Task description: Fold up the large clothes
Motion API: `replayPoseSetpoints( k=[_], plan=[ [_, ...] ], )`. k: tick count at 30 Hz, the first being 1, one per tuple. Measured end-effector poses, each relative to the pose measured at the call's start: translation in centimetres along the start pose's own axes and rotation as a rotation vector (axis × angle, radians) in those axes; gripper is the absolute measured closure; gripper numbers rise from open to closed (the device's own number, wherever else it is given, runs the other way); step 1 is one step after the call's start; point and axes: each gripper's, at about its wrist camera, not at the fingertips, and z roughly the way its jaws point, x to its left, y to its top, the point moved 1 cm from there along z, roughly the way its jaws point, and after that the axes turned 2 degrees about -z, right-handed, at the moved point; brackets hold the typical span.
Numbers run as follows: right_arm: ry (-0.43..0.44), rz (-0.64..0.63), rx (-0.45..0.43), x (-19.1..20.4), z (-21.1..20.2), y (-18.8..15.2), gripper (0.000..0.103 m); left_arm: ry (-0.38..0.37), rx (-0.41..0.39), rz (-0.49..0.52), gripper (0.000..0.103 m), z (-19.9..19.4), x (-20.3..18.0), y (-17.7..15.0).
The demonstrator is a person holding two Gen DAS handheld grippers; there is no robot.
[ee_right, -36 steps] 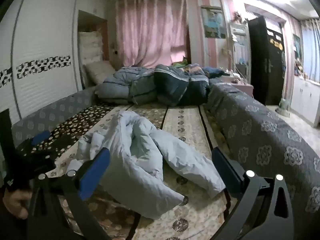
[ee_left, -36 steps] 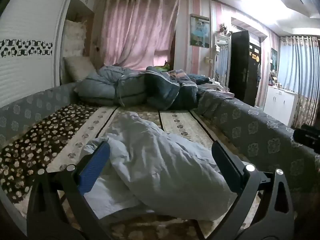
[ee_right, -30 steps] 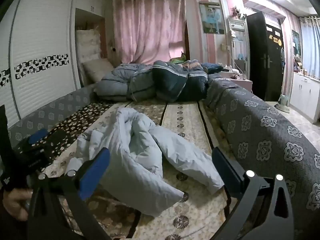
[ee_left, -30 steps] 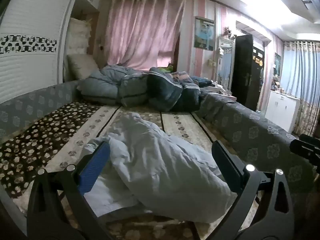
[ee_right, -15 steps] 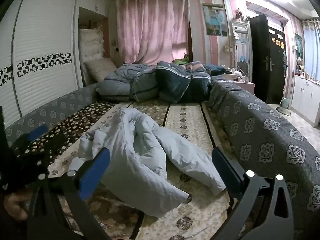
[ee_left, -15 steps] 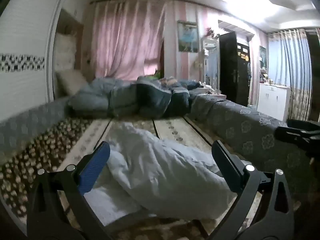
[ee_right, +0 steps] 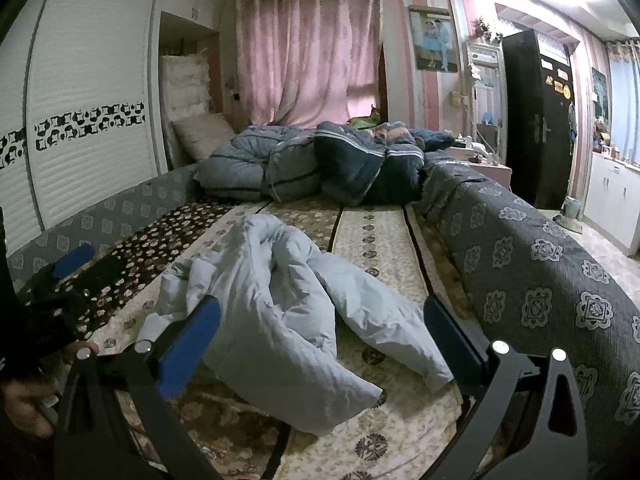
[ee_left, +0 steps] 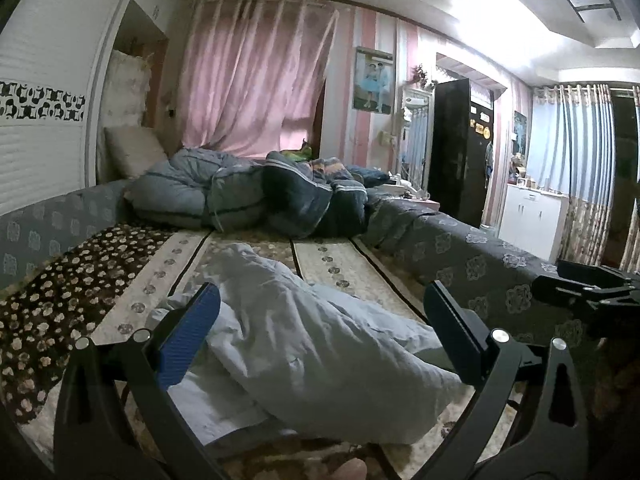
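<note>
A pale blue padded jacket (ee_left: pixel 320 344) lies crumpled on the patterned bed cover (ee_left: pixel 328 256). In the right wrist view the jacket (ee_right: pixel 276 304) shows a sleeve trailing to the right. My left gripper (ee_left: pixel 320 320) is open and empty, held just above the near end of the jacket. My right gripper (ee_right: pixel 320 328) is open and empty, above the jacket's near edge. The right gripper also shows at the right edge of the left wrist view (ee_left: pixel 592 292). The left gripper shows at the left of the right wrist view (ee_right: pixel 68 272).
A heap of dark blue and grey quilts (ee_right: pixel 320 164) lies at the head of the bed. A grey flowered spread (ee_right: pixel 540 280) drapes the bed's right side. A white wardrobe (ee_right: pixel 80 112) stands along the left. A black door (ee_right: pixel 536 120) is at the back right.
Both grippers have shifted only slightly over the jacket, and both stay open. The right gripper has come further into the left wrist view. The jacket has not moved.
</note>
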Motion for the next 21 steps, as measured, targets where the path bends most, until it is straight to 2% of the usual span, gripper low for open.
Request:
replayPoseSetpoints(
  k=[11, 14, 18, 21],
  plan=[
    [-0.001, 0.038, -0.001, -1.3, -0.2, -0.1, 0.002, 0.008, 0.053, 0.047, 0.003, 2.4, -1.9, -0.9],
    [-0.005, 0.067, -0.001, -2.2, -0.4, -0.3, 0.002, 0.005, 0.038, 0.041, 0.003, 2.5, -2.4, -0.8],
    [-0.019, 0.101, 0.008, -3.3, -0.5, -0.5, 0.002, 0.042, -0.019, 0.046, 0.003, 1.8, -3.4, -0.8],
    [-0.026, 0.122, 0.021, -3.8, -0.2, -0.6, 0.002, 0.072, 0.023, 0.034, 0.003, 2.4, -3.8, -1.0]
  ],
)
